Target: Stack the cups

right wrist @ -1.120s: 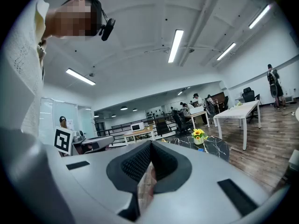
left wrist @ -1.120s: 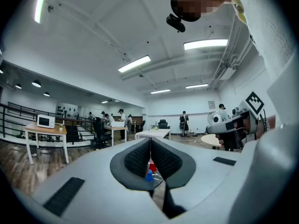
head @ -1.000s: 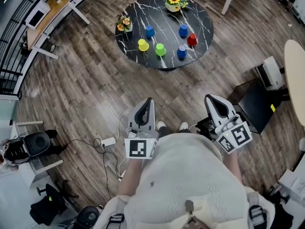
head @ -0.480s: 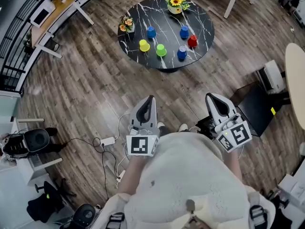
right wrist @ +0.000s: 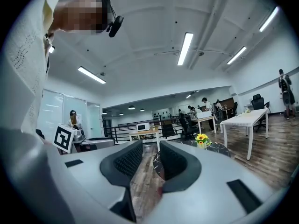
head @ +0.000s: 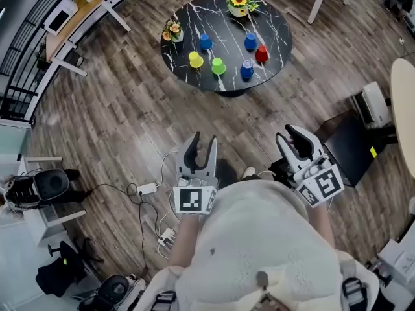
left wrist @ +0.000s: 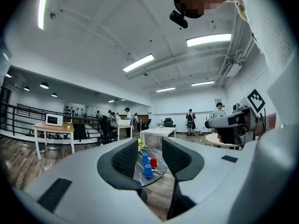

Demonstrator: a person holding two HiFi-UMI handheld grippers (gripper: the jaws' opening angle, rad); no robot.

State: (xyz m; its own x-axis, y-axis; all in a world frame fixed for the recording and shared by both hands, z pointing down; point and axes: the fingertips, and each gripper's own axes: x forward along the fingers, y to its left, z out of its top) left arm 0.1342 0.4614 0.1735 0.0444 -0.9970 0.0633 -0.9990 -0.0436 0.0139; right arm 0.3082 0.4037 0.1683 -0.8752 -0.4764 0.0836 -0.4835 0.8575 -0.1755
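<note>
Several small cups stand apart on a round black marble table [head: 194, 11] far ahead: yellow [head: 195, 59], green [head: 218, 65], red [head: 262, 54] and three blue ones [head: 205, 41] [head: 250, 41] [head: 247, 69]. My left gripper [head: 203, 141] and right gripper [head: 293, 137] are held close to the person's body, far short of the table. Both pairs of jaws have just been opening and stand open with nothing between them. Between the jaws of the left gripper [left wrist: 145, 155], two blue cups [left wrist: 147, 171] and the red cup [left wrist: 153, 162] show in the distance. The right gripper [right wrist: 149, 160] looks toward the table's edge.
Two flower pots stand on the table, sunflowers [head: 238, 0] at the back and a smaller pot [head: 172, 30] at the left. Wooden floor [head: 130, 122] lies between me and the table. Cables and a power strip [head: 146, 191] lie at my left, a dark box [head: 347, 141] at my right.
Both grippers' jaws, shut in the earlier frames, now stand apart. Both hands have shifted slightly, and the table's place in the view has barely changed.
</note>
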